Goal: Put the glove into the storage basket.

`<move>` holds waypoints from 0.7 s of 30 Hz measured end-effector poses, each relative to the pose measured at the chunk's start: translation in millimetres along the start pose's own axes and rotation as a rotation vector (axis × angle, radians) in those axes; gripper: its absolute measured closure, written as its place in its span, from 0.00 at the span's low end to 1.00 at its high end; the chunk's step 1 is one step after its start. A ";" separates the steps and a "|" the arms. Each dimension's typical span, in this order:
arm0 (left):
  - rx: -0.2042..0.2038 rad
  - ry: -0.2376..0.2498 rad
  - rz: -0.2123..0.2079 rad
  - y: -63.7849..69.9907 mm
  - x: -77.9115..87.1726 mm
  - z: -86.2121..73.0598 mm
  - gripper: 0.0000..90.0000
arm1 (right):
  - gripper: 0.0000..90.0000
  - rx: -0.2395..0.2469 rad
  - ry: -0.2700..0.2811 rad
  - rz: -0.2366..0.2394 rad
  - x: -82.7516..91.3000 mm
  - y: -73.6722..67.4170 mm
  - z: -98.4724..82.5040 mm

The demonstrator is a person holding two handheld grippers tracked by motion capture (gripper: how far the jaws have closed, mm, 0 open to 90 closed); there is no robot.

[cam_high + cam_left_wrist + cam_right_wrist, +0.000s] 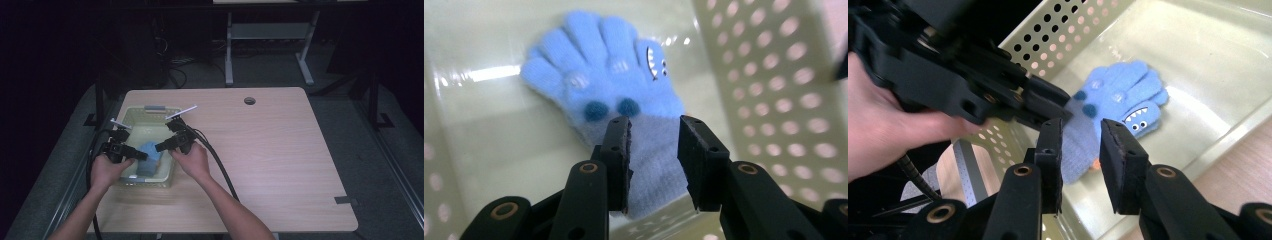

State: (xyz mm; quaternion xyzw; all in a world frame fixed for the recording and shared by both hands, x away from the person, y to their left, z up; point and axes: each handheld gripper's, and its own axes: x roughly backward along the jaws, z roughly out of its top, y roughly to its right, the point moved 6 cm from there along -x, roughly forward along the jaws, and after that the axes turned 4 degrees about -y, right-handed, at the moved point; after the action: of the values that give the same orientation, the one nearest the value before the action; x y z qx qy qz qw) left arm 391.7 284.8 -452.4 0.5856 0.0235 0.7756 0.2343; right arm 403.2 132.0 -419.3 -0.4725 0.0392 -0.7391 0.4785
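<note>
A wooden table (270, 150) carries a pale perforated basket (131, 116) near its left edge. Inside, flat on the glossy floor, lies a light-blue knitted glove (609, 75) with a grey cuff, two dark-blue pompoms and a toothed monster face on one finger. The left gripper (654, 145) stands over the cuff, jaws a little apart, gripping nothing. The right gripper (1080, 145) hovers just above the cuff, jaws likewise parted and empty, close beside the left one.

Wood table (280, 150) w/ perforated basket (131, 116) at left.
</note>
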 end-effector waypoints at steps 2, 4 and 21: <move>-0.005 -0.017 0.010 1.4 -3.3 0.0 0.73 | 0.78 -0.006 -0.002 0.007 1.3 -0.8 -0.2; -0.017 -0.040 0.043 1.5 -9.5 0.8 0.73 | 0.78 0.002 0.007 0.005 2.3 0.3 -0.1; 0.026 0.063 -0.027 -1.3 9.1 5.9 0.68 | 0.74 -0.017 0.044 -0.002 25.6 9.0 -4.6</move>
State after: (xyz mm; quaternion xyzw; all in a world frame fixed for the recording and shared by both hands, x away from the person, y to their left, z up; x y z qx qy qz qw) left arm 395.6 288.2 -442.8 0.5633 0.0488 0.7902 0.2366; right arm 403.4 106.3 -409.6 -0.4604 0.0557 -0.7493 0.4727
